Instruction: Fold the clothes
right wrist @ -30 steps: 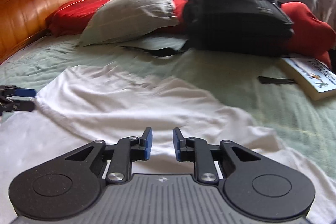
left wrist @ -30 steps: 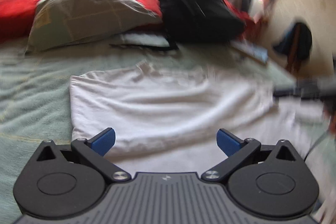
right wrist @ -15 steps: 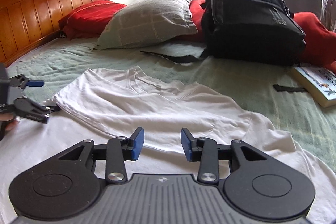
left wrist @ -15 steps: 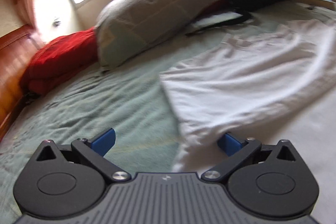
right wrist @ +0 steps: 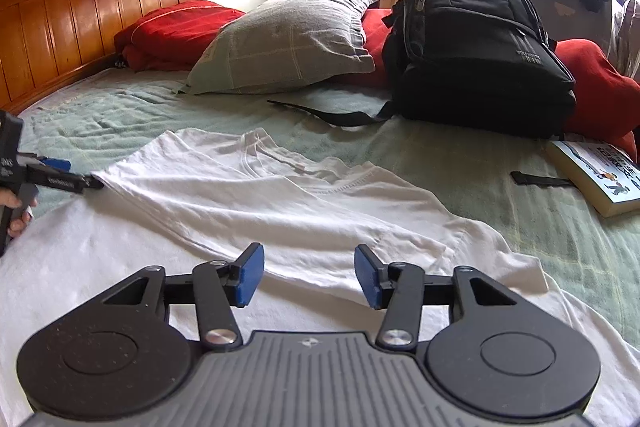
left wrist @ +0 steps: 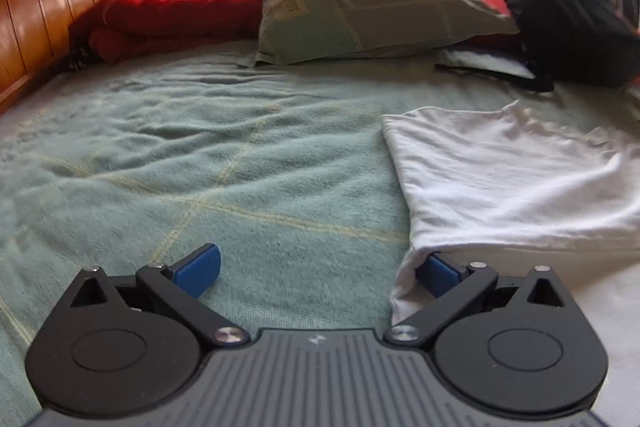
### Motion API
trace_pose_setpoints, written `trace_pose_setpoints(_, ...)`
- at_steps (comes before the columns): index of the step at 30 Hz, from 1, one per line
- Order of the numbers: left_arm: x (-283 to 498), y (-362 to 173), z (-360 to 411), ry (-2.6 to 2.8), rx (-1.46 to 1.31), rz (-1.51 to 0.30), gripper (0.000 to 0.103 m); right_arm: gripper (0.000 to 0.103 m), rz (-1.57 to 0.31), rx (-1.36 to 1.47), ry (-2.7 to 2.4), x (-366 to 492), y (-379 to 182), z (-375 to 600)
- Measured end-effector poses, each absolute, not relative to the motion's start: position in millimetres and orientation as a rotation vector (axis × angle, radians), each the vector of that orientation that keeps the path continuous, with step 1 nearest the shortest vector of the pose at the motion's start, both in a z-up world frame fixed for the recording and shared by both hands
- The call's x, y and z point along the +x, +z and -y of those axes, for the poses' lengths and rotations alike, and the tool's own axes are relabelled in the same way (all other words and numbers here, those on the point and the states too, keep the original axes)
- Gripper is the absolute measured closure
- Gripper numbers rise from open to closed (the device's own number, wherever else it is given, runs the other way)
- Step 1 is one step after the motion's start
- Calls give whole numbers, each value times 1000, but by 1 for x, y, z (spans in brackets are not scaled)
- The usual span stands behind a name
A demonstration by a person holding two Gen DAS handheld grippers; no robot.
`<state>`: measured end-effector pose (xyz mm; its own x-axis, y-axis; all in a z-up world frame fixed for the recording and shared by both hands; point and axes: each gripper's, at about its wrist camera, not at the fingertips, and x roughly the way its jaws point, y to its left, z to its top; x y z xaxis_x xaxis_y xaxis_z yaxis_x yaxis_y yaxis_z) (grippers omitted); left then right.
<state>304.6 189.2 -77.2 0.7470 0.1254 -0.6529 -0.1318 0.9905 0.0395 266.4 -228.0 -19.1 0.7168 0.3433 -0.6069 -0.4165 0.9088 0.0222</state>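
Across green bedspread (right wrist: 460,163) — white shirt (right wrist: 280,195), pillow (right wrist: 288,43), backpack (right wrist: 476,47), wooden headboard (right wrist: 80,15).

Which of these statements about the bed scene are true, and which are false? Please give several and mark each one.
1. The white T-shirt lies on the green blanket. True.
2. The right tongs are shut on the shirt. False: their jaws stand apart, having just been opening, with nothing pinched.
3. The left tongs are open at the shirt's left edge. True.
4. The black backpack stands on the floor. False: it stands on the bed, beside the grey pillow.
5. A book lies right of the shirt. True.
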Motion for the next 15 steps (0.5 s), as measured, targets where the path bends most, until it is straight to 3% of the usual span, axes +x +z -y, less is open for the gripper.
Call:
trace_pose_setpoints(3,289,-68,-195,101,-15,-716,2,48,-677,-127,417,269,-26,232)
trace_pose_setpoints(6,274,-46,-197,26,-59,-671,2,60,-690,-209,426,269,-34,224)
trace_pose_setpoints(14,302,-26,-143,-214,-81,-647,1,64,-595,-682,445,272,-72,185)
trace_pose_setpoints(15,305,-29,-137,-226,-78,-652,1,71,-588,-719,446,274,-76,182)
